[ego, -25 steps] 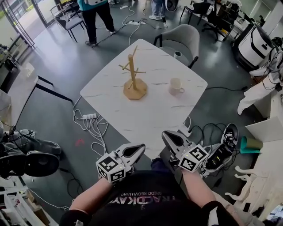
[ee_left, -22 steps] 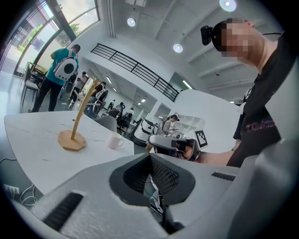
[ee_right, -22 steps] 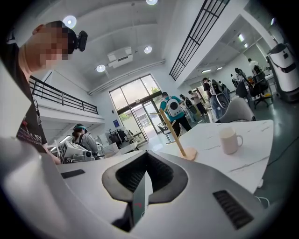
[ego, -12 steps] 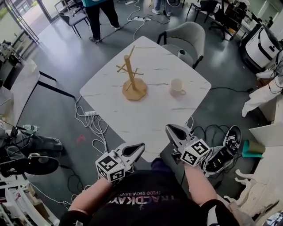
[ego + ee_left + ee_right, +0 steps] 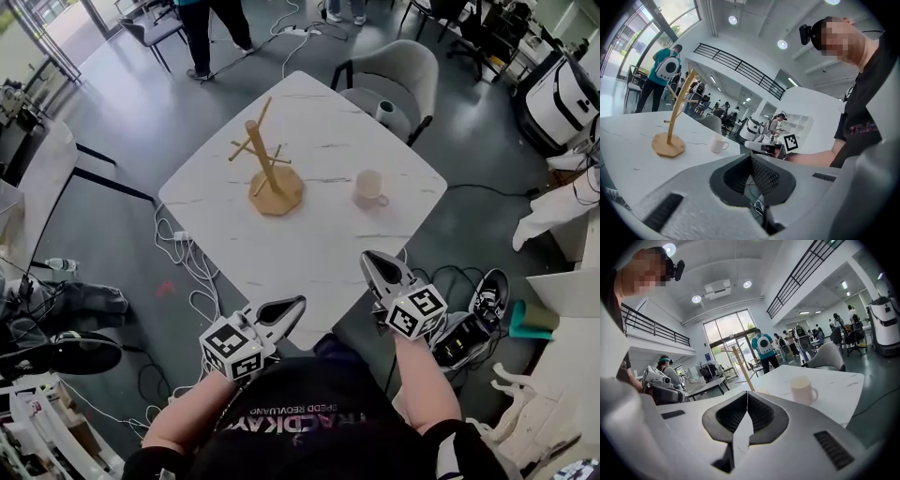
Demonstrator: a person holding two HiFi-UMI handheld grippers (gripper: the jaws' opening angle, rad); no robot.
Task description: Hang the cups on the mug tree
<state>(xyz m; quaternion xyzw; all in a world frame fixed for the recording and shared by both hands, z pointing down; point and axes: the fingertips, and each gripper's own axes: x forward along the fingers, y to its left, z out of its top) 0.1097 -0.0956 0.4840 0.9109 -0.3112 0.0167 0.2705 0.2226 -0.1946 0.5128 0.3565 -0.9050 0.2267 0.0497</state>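
Head view sets the dial on the middle of the white marble-look table (image 5: 314,239), which fills the centre of the grey floor with one corner toward the person. A grey upholstered chair (image 5: 392,77) stands at 1 o'clock, pushed against the far edge. Someone in dark trousers (image 5: 214,28) stands on the floor at 11 o'clock, well apart from the table. White cables (image 5: 190,262) trail over the floor at 8 o'clock, just beside the table edge.

On the table, the wooden mug tree (image 5: 265,169) stands upright at 9 o'clock, close to the middle, on its flat many-sided base, and all its pegs are bare. The left gripper (image 5: 289,307) is held at 6 o'clock, just off the near corner and above the floor. The right gripper (image 5: 373,262) sits at 5 o'clock over the near right edge. Each carries its marker cube toward the person's forearm.

In the left gripper view the left gripper's (image 5: 751,158) jaws meet tip to tip with nothing between them. The right gripper view shows the same for the right gripper (image 5: 747,395): jaws pressed together and empty.

The cream cup (image 5: 368,187) stands upright on the table at 3 o'clock, well apart from the mug tree and from both grippers. Its handle points toward the near right edge.
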